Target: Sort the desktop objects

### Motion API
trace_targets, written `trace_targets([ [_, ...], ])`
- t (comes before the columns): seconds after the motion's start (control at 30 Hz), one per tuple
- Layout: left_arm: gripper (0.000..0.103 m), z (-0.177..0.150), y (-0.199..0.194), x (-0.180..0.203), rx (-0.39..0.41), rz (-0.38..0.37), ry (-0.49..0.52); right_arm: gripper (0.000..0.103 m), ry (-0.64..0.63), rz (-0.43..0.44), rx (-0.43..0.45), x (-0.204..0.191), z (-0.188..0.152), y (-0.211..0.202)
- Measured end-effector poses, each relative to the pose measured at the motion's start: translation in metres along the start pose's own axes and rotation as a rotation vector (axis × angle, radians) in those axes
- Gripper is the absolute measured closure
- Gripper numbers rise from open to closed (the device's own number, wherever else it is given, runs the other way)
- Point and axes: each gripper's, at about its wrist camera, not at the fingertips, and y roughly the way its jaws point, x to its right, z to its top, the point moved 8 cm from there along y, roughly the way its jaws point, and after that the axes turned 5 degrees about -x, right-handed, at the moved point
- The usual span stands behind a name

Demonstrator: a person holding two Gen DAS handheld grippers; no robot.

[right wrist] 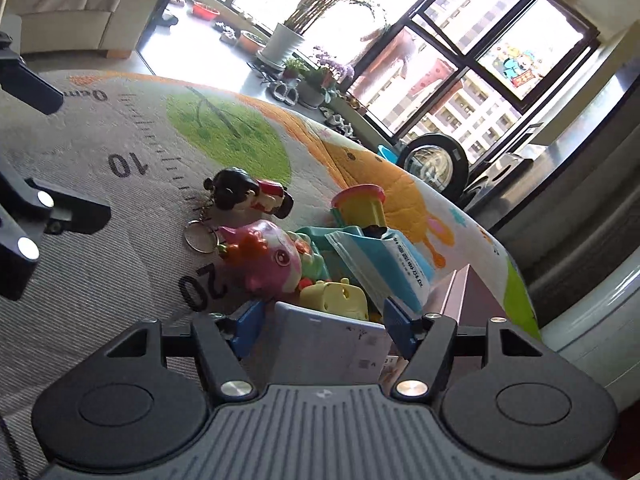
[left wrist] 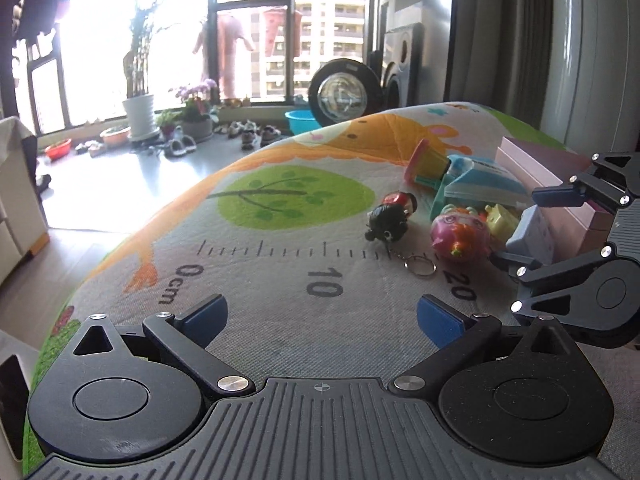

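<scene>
On the colourful printed play mat (left wrist: pixel 280 200) with its ruler markings, a heap of toys lay beside a flat pink cardboard box (left wrist: pixel 560 176). The right gripper (right wrist: pixel 322 328) had its blue-padded jaws standing either side of a small grey-blue rectangular box (right wrist: pixel 328 336); whether the pads pressed on it I could not tell. The left gripper (left wrist: pixel 322 318) hung over bare mat, jaws wide apart with nothing between them. Nearby lay a black-haired doll keychain (left wrist: pixel 394 216), a pink round plastic toy (left wrist: pixel 460 232), a small yellow block toy (right wrist: pixel 334 298) and a teal-and-white packet (right wrist: pixel 384 264).
</scene>
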Motion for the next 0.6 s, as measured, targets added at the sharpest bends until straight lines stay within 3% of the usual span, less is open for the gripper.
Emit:
trace_targets([
  [0.07,0.0,-0.001,-0.001,0.001,0.004,-0.011,0.003,0.064,0.02,0.021,0.004,0.003,-0.006,-0.011],
  [0.17,0.0,-0.001,-0.002,0.003,0.008,-0.015,0.004,0.079,0.084,0.021,0.016,0.015,-0.019,-0.032],
  [0.27,0.0,-0.001,-0.002,0.006,0.008,-0.017,0.013,0.085,0.226,0.076,0.031,0.035,-0.033,-0.055],
  [0.47,0.0,-0.004,-0.001,0.019,-0.028,-0.043,0.027,0.086,0.535,0.446,0.068,0.059,-0.053,-0.093],
  [0.53,0.0,-0.005,-0.003,0.029,-0.038,-0.062,0.048,0.086,0.59,0.455,0.069,0.066,-0.063,-0.096],
  [0.6,0.0,-0.005,-0.005,0.039,-0.038,-0.08,0.079,0.082,0.609,0.369,0.062,0.076,-0.077,-0.095],
])
